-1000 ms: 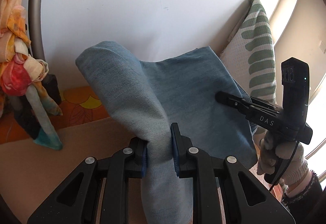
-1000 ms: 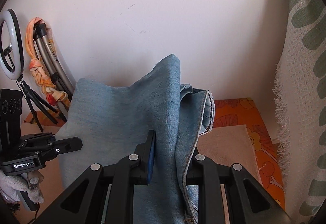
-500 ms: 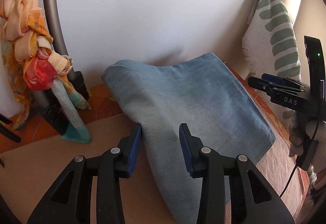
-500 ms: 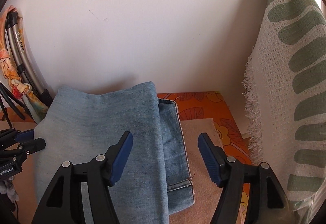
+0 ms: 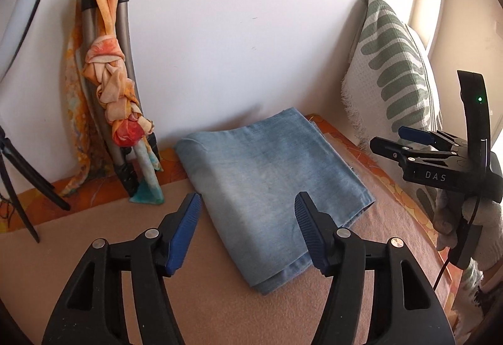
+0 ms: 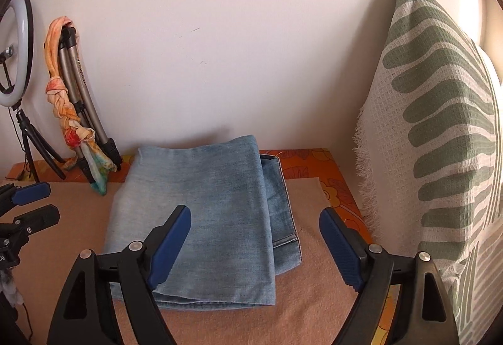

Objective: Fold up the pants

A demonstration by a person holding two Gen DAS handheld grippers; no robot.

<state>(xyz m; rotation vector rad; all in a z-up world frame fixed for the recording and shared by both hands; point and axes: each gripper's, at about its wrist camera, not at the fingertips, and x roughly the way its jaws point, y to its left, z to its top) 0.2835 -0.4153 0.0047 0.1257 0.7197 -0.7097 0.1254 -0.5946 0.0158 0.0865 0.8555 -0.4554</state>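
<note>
The light blue denim pants (image 5: 270, 184) lie folded into a flat rectangle on the tan cloth, close to the white wall; they also show in the right wrist view (image 6: 207, 213). My left gripper (image 5: 248, 232) is open and empty, held back above the near edge of the fold. My right gripper (image 6: 254, 247) is open and empty above the fold's right side. The right gripper shows at the right edge of the left wrist view (image 5: 411, 140), and the left gripper at the left edge of the right wrist view (image 6: 28, 203).
A green-and-white patterned pillow (image 6: 440, 140) stands against the wall at the right. A folded tripod with an orange scarf (image 5: 116, 87) leans on the wall at the left, beside a ring light (image 6: 15, 49). An orange floral sheet (image 6: 314, 162) lies under the tan cloth (image 5: 94, 219).
Both grippers held the raised denim a second ago; they laid it down, opened, and pulled back. The pants now lie flat and folded.
</note>
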